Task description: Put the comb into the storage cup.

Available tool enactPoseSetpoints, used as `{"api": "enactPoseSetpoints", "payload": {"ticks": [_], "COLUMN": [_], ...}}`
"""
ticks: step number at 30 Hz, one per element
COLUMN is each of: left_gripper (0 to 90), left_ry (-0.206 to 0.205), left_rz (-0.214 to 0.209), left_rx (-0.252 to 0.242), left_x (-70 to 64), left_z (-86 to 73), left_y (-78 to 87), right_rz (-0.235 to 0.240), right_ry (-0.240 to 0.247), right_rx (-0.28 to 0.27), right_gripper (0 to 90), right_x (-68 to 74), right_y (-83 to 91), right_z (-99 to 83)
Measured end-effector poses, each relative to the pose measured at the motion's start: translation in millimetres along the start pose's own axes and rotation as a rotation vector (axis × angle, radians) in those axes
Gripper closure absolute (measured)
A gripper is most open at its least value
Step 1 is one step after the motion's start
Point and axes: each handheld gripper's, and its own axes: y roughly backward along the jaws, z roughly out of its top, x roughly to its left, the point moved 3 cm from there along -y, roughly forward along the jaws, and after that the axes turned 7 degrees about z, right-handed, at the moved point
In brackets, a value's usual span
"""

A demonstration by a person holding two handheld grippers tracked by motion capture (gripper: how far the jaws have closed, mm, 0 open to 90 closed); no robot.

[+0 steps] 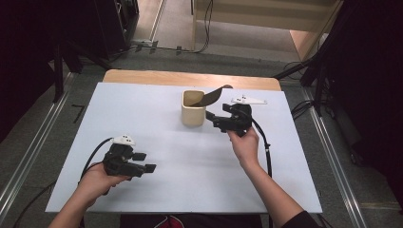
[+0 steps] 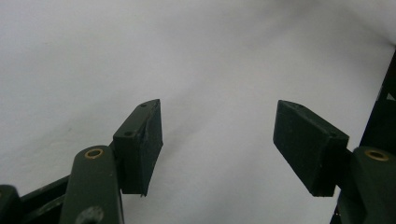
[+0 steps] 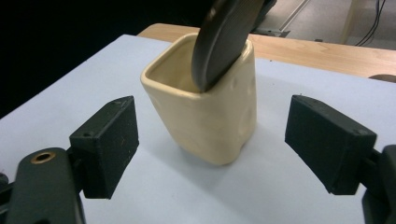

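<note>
The tabletop point(image 1: 157, 142) is a white sheet over a wooden board whose far edge shows bare. On it, towards the far middle, stands a cream cup point(image 1: 193, 108) with squared sides and round dimples on one wall. A dark flat tool point(image 1: 212, 96) leans inside the cup, its upper end sticking out over the rim towards the right. The right gripper point(image 1: 210, 118) sits just beside the cup on its right side, held low by the person's right hand point(image 1: 246, 144). In the right gripper view its fingers point(image 3: 108, 142) stand wide apart with the cup between and beyond them, touching neither. The left gripper point(image 1: 144, 162) rests near the front left of the tabletop, well apart from the cup. Its fingers point(image 2: 140, 144) are also spread wide, holding nothing, over bare white surface.
</note>
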Motion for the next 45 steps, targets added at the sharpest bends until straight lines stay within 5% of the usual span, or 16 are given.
{"api": "enactPoseSetpoints", "payload": {"ticks": [10, 16, 28, 45], "left_gripper": [33.9, 33.9, 33.9, 33.8], "left_ry": [0.008, 0.007, 0.001, -0.004], "left_rz": [0.002, 0.005, 0.006, 0.001], "left_rx": [-0.012, -0.010, -0.012, -0.024], "left_x": [3.7, 4.8, 4.6, 3.2], "left_z": [-0.4, -0.7, 0.0, 3.0], "left_y": [2.9, 3.4, 2.4, 1.5], "right_rz": [0.002, -0.039, -0.056, -0.022], "right_ry": [0.016, 0.103, 0.172, 0.240], "right_rx": [0.018, 0.058, 0.111, 0.139], "right_gripper": [16.0, 17.3, 18.4, 19.0], "right_x": [-1.8, -0.8, 3.3, 9.8], "right_y": [12.4, 19.2, 35.6, 50.7], "right_z": [-12.4, -20.4, -38.4, -59.5]}}
